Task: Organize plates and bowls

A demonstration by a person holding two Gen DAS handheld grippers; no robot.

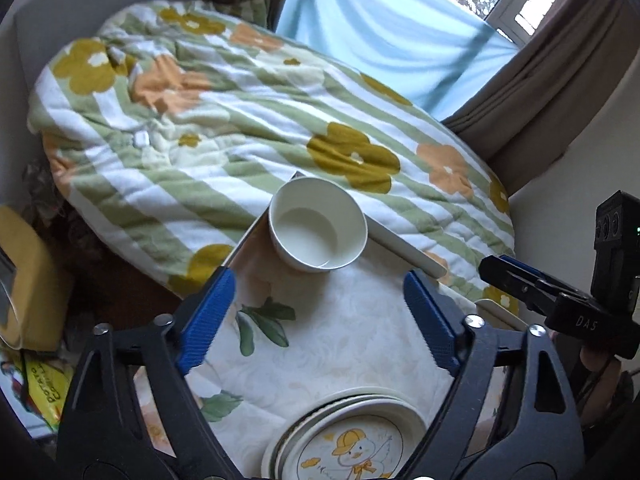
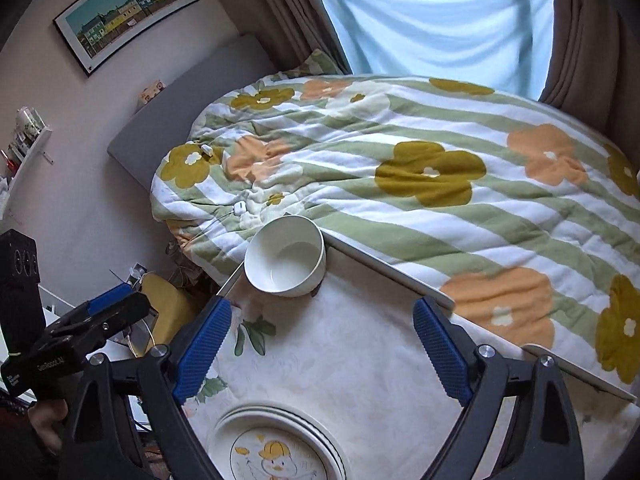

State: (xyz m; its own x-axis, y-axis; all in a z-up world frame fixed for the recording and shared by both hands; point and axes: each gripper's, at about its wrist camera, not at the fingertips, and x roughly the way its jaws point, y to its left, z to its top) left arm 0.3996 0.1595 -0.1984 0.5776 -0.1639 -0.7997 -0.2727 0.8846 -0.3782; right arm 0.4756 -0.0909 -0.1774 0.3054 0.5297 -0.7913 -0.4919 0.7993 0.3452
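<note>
Left wrist view: our left gripper (image 1: 318, 320) has its blue pads (image 1: 206, 320) spread wide w/ nothing between them, hanging over the table (image 1: 340, 340), which has a cream cloth w/ a leaf print. The white bowl (image 1: 318, 229) sits upright at the far corner of the table, right by the bed edge, apart from both pads. Nearest us, at the bottom edge, is a stack of plates (image 1: 348, 436); the top one shows a cartoon duck in a yellow hat. The right gripper (image 1: 516, 280) pokes in from the right side, seen side-on, jaws parted. Behind the table lies a striped floral quilt (image 1: 240, 120).

Right wrist view: our right gripper (image 2: 322, 348) is also wide apart & holds nothing, above the same cloth. Bowl (image 2: 285, 256) is ahead & a bit left of centre, at the table corner, touching neither pad. Plate stack (image 2: 280, 444) is at bottom, between the gripper arms & below the pads. The left gripper (image 2: 108, 304) shows at lower left, held by a hand (image 2: 46, 416). A framed picture (image 2: 126, 12) hangs on the wall.
</note>
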